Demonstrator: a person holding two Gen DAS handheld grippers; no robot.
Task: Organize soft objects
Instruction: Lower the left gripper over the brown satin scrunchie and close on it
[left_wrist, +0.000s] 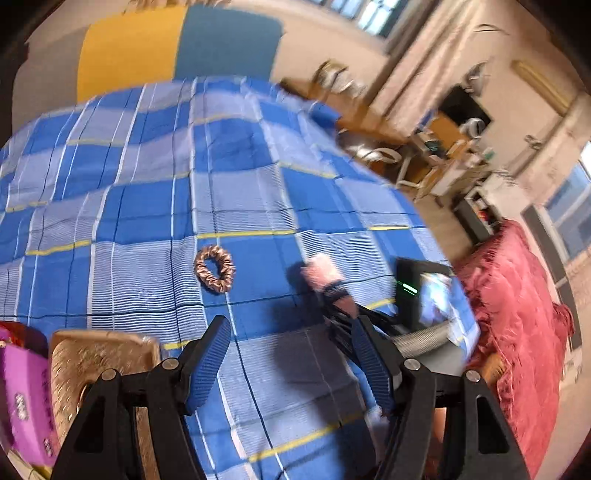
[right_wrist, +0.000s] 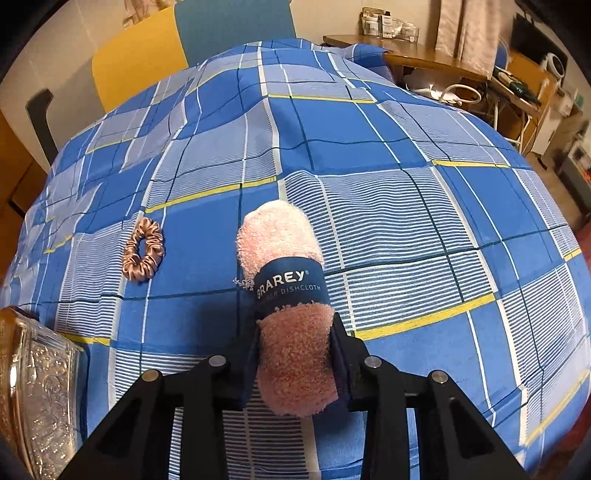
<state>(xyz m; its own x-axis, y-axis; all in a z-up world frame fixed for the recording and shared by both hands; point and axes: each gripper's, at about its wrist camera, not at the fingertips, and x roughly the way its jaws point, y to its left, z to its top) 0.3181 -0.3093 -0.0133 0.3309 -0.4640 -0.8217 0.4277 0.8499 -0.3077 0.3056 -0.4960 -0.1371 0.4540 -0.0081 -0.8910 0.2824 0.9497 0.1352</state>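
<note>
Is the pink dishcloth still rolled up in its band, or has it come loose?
Rolled. The pink dishcloth is a tight cylinder with its dark blue paper band around the middle, clamped at its near end by the right gripper.

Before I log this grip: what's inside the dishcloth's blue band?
The rolled pink dishcloth fills the band, shut in the right claw; the wrapped middle is hidden.
</note>
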